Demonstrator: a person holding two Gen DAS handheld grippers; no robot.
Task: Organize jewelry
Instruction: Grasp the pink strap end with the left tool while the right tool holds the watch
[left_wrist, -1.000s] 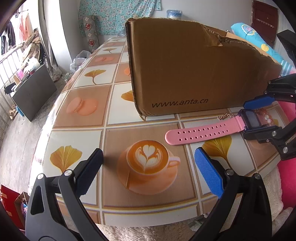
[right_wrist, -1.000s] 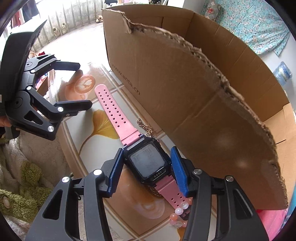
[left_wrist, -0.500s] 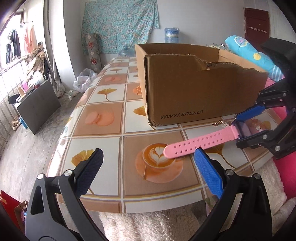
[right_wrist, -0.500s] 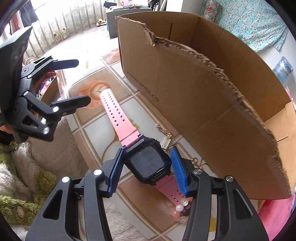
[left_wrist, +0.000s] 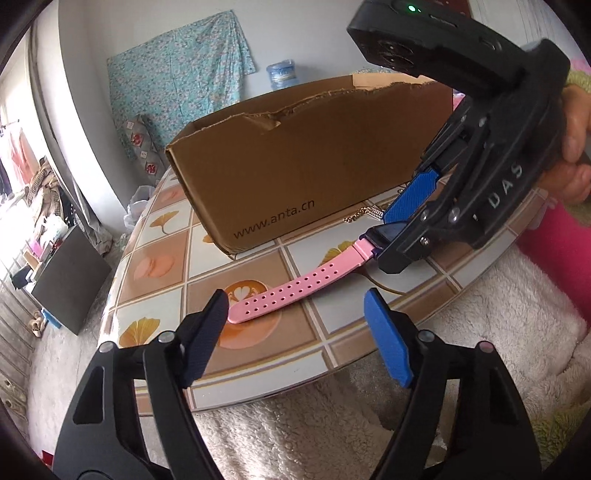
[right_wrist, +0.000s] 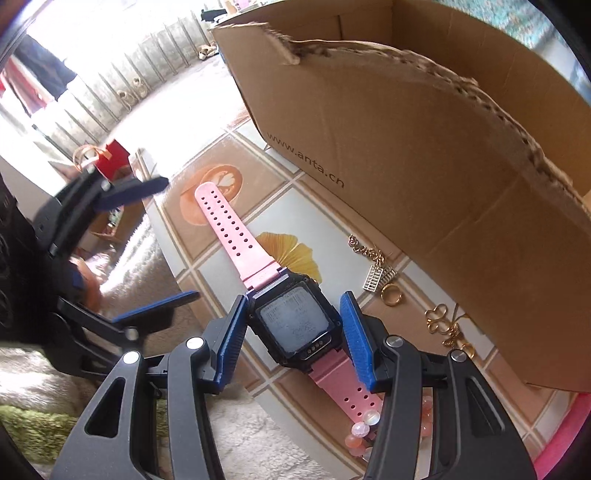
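Pinching the dark case of the pink watch (right_wrist: 295, 325) between its 2 blue pads, the right gripper (right_wrist: 293, 332) holds it low over the tiled table (left_wrist: 159, 273), strap end trailing across the coffee-cup tile. The left gripper (left_wrist: 295, 332) is closing with nothing between its pads, just short of that strap tip. Gold jewelry (right_wrist: 380, 273) lies beside the cardboard box (right_wrist: 424, 147).
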